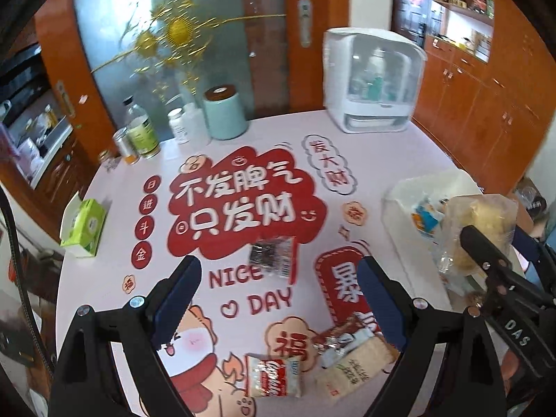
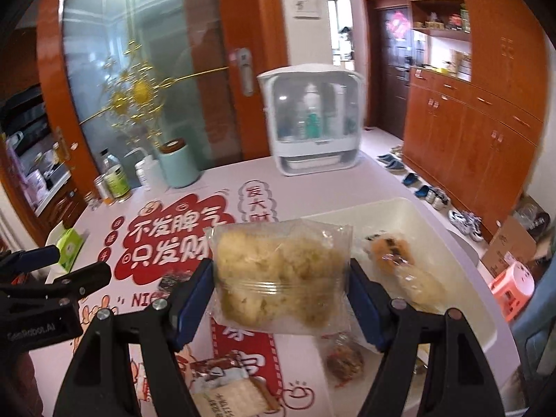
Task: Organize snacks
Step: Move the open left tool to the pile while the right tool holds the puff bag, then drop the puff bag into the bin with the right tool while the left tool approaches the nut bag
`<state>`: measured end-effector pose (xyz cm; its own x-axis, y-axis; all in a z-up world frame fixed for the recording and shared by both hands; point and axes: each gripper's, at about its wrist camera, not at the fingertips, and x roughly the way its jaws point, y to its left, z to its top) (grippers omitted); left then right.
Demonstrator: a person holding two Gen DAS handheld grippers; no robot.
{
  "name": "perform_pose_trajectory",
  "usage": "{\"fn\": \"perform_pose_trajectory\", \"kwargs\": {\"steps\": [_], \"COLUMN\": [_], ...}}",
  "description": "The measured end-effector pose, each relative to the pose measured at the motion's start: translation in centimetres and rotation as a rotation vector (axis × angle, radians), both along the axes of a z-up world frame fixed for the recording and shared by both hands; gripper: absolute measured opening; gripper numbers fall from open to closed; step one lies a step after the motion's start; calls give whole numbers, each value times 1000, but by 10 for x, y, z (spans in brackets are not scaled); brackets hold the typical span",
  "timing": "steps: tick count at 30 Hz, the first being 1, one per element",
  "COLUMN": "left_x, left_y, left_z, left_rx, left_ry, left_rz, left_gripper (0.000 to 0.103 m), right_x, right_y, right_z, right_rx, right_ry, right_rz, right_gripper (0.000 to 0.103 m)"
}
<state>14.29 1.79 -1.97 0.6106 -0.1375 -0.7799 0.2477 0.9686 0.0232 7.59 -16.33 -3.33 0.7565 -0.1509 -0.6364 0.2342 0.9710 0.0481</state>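
Observation:
My right gripper (image 2: 279, 299) is shut on a clear bag of pale yellow snack (image 2: 281, 278), held in the air at the left rim of the white bin (image 2: 382, 208). An orange and dark snack packet (image 2: 392, 257) lies inside the bin. My left gripper (image 1: 278, 292) hangs open over the table with nothing between its fingers. A dark snack packet (image 1: 272, 255) lies on the table just beyond them. Near the front edge lie a red and white packet (image 1: 274, 375), a beige packet (image 1: 354, 365) and a brown packet (image 1: 337, 337). The left wrist view shows the right gripper (image 1: 497, 236) with its bag (image 1: 486, 212) over the bin (image 1: 403, 191).
At the table's back stand a white box-shaped appliance with a clear front (image 1: 375, 80), a mint canister (image 1: 226, 111) and several bottles (image 1: 139, 132). A green tissue box (image 1: 83, 226) sits at the left edge. Right of the table are wooden cabinets, shoes and a pink stool (image 2: 510, 288).

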Motion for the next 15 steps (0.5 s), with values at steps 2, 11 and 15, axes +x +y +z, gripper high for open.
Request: {"fn": "perform_pose_trajectory", "kwargs": {"steps": [2,11,15], "left_x": [10,63,92], "left_y": [15,57,60], "left_z": [-5,-51,-86], "left_rx": [-8,-36,-32], "left_ry": [2,81,154], "left_rz": [23,89,91], "left_gripper": [90,90,90], "right_x": [10,76,113], "right_y": [7,10,11], "right_z": [1,-12,-30], "right_rx": [-2,161,203], "right_ry": [4,106,181], "right_rz": [39,145,152], "right_gripper": [75,75,75]}}
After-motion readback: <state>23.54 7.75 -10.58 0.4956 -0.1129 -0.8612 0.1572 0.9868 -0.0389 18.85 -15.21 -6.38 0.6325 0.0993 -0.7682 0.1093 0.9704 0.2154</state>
